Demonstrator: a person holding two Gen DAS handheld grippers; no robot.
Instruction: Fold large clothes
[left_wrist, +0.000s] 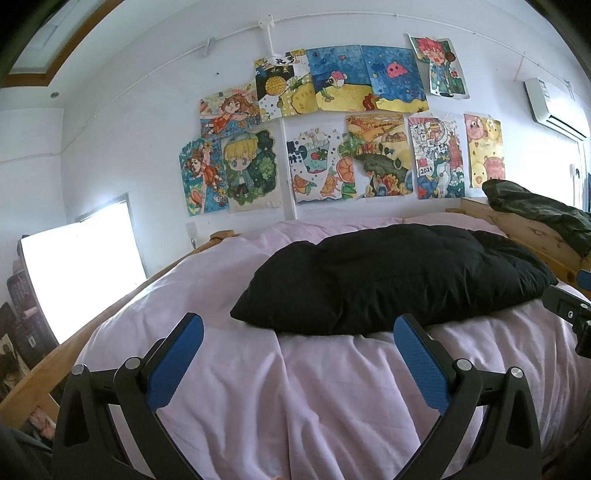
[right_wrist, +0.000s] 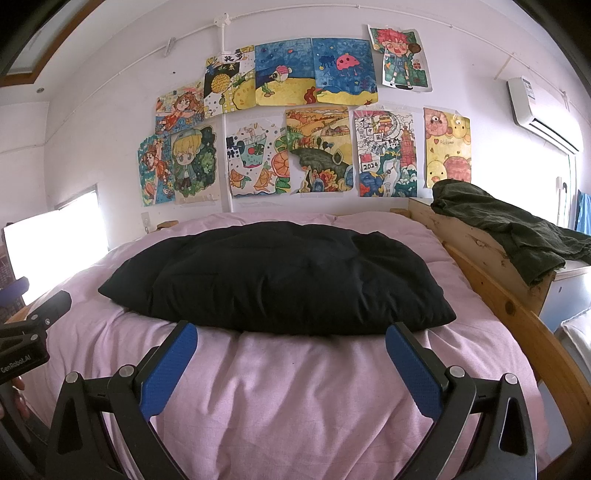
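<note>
Left gripper (left_wrist: 297, 334): nearest the lens, jaws spread wide, nothing between its blue pads (left_wrist: 177, 363); it hovered over the pink sheet (left_wrist: 258, 387).
Right gripper (right_wrist: 290, 338): likewise wide open and empty, above the same sheet.
Garment (right_wrist: 273, 277): a black padded piece, already in a compact bundle, lay on the bed (right_wrist: 498, 288) ahead of both grippers, its near edge just past the fingertips.
Long axis: ran left to right, across the line of approach.
Lie from left gripper: the garment (left_wrist: 391, 277) sat ahead and to the right; its left corner was the closer end.
Lie from right gripper: roughly centred ahead, spreading a little wider than the jaws on each side.
Nearer gripper: hard to judge; both looked about equally close, apart from the cloth.
Judgement: any next fold would likely start from the near long edge, one gripper toward each end.
Aside: a dark green cloth (right_wrist: 509, 225) lay on the wooden headboard (right_wrist: 476, 243), well apart.
</note>
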